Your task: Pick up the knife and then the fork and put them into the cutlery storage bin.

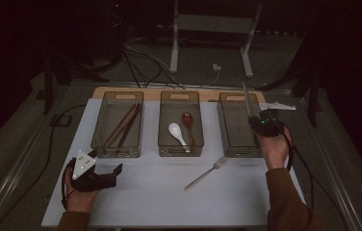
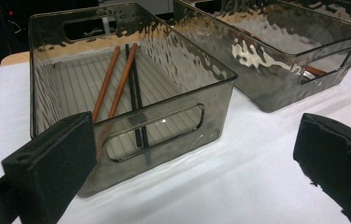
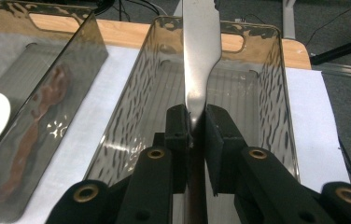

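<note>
Leftward, resting on the white mat [image 1: 145,192]: left gripper [image 1: 103,174], jaws gaping wide on nothing, facing the chopstick bin [image 2: 131,93] just ahead. Lying apart on the mat between the hands: a fork [image 1: 207,173]. Rightward, hovering over the empty bin [image 1: 237,126]: right gripper [image 3: 194,122], pads [image 3: 177,123] pinching a knife [image 3: 200,56] by its neck, blade sticking up past the fingertips.

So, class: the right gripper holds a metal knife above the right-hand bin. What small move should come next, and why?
Probably lower the knife into the right bin before opening. The right gripper has its jaws shut on the knife's handle, blade pointing up and away over that bin, which looks empty; chopsticks and spoons already fill the other two, so cutlery seems sorted by kind.
</note>
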{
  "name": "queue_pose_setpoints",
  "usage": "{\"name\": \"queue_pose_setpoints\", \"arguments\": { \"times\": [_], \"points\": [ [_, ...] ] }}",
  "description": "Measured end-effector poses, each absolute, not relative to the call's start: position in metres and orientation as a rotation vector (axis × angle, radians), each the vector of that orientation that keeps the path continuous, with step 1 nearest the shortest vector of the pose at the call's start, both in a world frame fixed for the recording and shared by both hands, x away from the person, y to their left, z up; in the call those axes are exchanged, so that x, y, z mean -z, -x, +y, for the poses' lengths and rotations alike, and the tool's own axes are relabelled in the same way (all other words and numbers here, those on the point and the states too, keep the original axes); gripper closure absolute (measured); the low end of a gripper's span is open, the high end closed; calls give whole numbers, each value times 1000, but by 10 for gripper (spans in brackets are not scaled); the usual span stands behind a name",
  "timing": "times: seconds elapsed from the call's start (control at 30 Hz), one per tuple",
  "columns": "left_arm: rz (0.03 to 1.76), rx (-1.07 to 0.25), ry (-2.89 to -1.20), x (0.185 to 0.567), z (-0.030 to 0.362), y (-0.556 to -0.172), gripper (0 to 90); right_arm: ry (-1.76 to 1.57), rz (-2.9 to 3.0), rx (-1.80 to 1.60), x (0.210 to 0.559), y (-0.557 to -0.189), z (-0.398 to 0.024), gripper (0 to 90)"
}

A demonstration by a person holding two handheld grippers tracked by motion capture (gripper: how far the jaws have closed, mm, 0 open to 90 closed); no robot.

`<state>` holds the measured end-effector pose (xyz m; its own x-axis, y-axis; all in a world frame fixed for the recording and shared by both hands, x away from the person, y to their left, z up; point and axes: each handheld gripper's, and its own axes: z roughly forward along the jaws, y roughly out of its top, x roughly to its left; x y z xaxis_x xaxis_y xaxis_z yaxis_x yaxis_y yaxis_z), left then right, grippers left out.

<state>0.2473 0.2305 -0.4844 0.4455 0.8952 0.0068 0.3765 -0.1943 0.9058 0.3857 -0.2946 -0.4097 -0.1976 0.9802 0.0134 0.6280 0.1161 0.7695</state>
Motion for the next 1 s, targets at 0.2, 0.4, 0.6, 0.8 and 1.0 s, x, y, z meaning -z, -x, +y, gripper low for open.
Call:
{"name": "queue_pose_setpoints", "arguments": {
  "times": [0.2, 0.4, 0.6, 0.8, 1.0],
  "points": [
    [1093, -703, -1771, 484, 231, -247, 7, -1560, 1873, -898, 411, -393, -296, 807],
    [1094, -702, -1768, 485, 231, -247, 7, -1570, 1867, -886, 416, -401, -299, 808],
    [1095, -699, -1771, 485, 231, -248, 7, -1581, 1828, -875, 418, -399, -304, 900],
    [1091, -701, -1774, 485, 230, -247, 7, -1563, 1882, -836, 417, -397, -304, 900],
    [1092, -700, -1776, 485, 230, -248, 7, -1554, 1979, -825, 427, -399, -298, 900]
  ]
}}
